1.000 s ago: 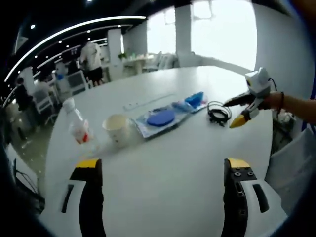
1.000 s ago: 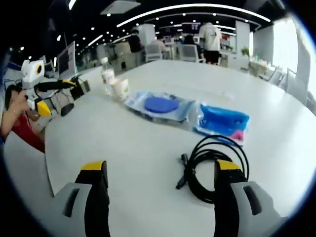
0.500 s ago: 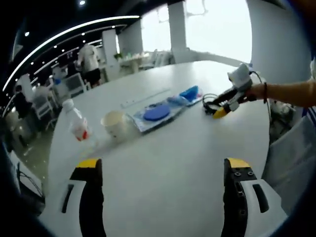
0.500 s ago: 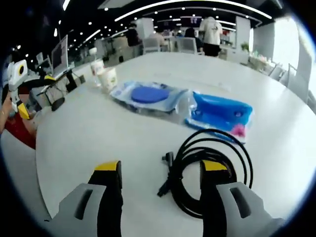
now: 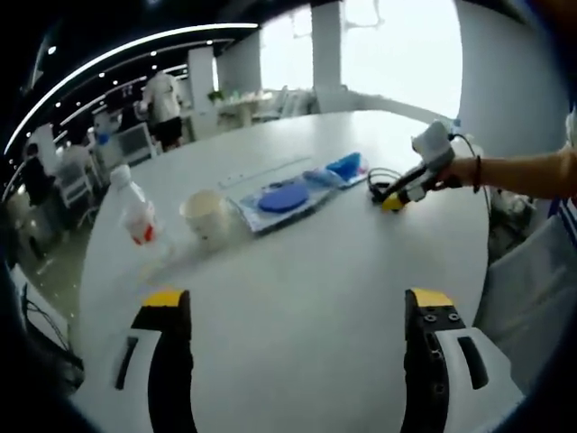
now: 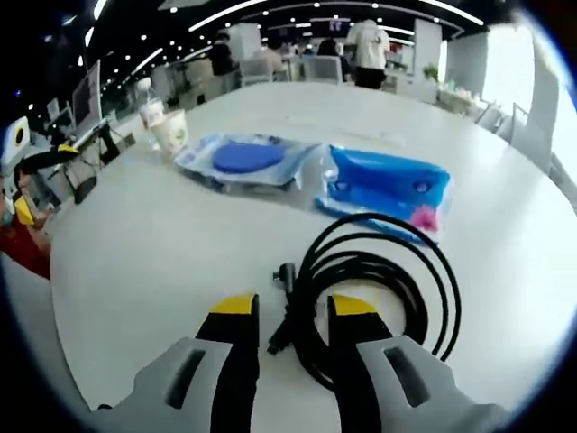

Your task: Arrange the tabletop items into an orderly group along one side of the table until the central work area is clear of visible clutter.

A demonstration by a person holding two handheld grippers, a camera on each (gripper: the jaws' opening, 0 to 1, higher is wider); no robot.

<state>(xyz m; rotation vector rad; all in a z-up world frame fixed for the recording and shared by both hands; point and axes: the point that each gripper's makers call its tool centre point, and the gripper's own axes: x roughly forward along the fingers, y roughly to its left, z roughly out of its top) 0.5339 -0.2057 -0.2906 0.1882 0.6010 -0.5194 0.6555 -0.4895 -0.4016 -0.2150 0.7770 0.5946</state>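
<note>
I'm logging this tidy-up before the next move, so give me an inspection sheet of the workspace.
Surface: round white table, middle mostly bare.
Job's things: clear plastic bottle with red label; beside it white paper cup; clear bag holding blue disc; blue plastic packet.
Clutter: nothing seen beyond these.
Grippers: left gripper open over bare table; right gripper narrowed around the cable's near side, grip not confirmed.
Cables: coiled black cable, plug end between the jaws.
Surroundings: open office, chairs, people standing behind.

The left gripper (image 5: 293,311) hovers open over the white table (image 5: 297,271). At ten o'clock stand a water bottle (image 5: 134,216) and paper cup (image 5: 206,217). At two o'clock the right gripper (image 5: 397,194) meets a black cable (image 5: 380,180).
</note>
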